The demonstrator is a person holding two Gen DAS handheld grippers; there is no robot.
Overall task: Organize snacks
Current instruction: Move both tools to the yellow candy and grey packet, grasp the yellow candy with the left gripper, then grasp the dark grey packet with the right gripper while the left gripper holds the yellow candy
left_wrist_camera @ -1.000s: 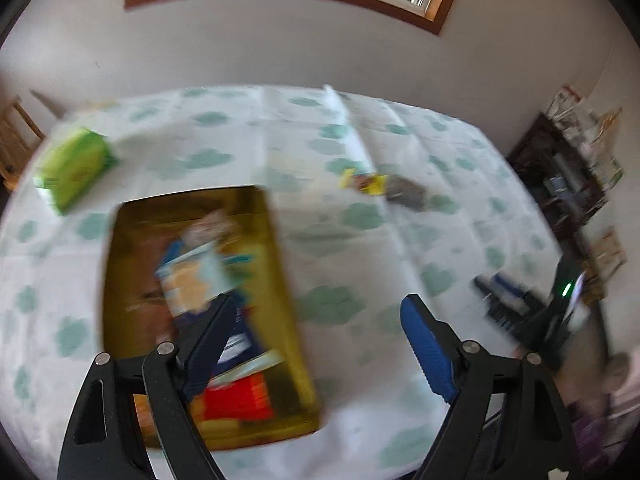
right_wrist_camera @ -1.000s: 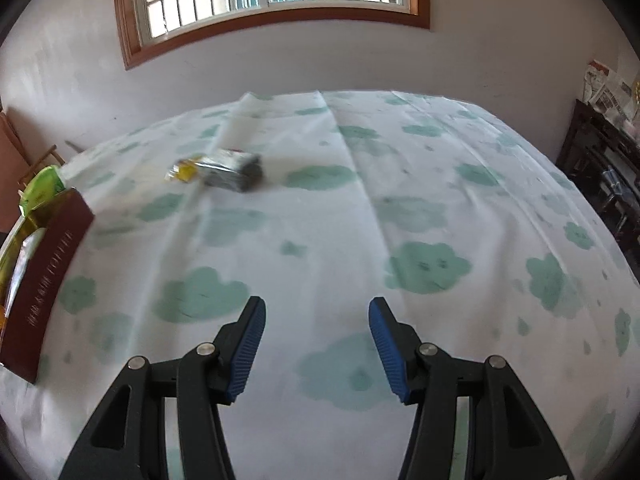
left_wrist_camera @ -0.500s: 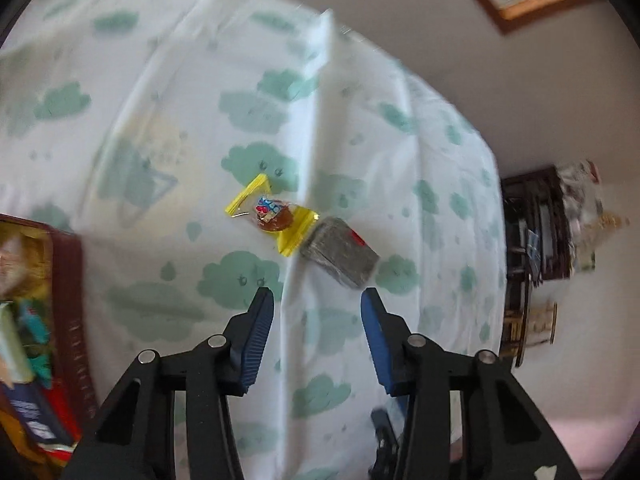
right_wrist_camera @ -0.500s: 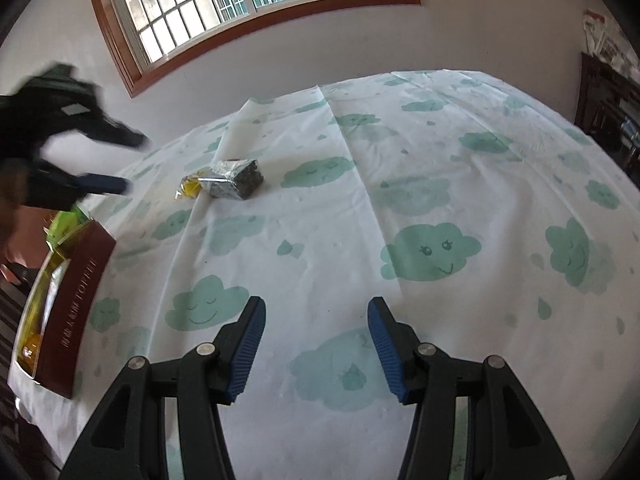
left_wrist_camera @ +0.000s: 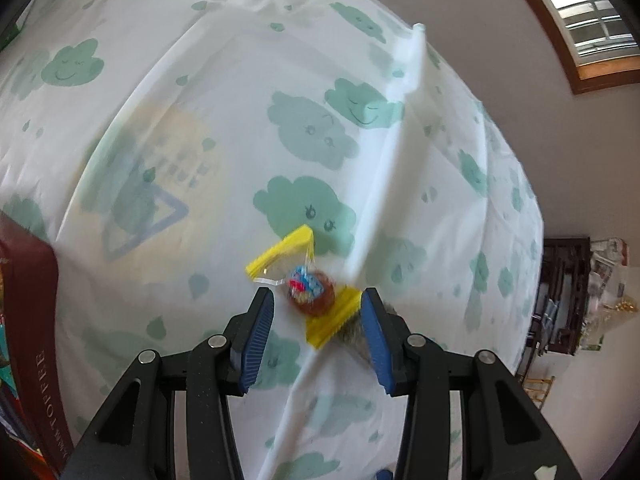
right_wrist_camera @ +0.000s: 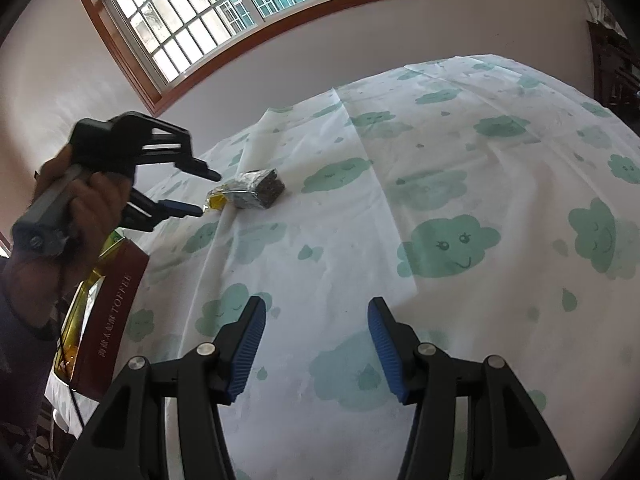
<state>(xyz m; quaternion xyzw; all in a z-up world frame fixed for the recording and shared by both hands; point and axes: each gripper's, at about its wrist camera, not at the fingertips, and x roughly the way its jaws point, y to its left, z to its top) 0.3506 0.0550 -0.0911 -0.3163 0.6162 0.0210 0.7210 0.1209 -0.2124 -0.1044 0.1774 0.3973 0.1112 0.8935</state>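
Two tongs were over the cloud-print tabletop. The left tongs pointed steeply down, parted to a narrow gap around the yellow-ended candy wrapper, which lay on the cloth between the blue pads; the pads did not visibly press on it. Just right of it, touching its yellow end, lay a dark silvery snack packet, partly hidden behind the right pad. A dark red toffee box stood at the left edge of the tabletop, holding other snacks. The right tongs hung partly open over bare cloth at the near side, holding nothing. A hand gripped the left tool.
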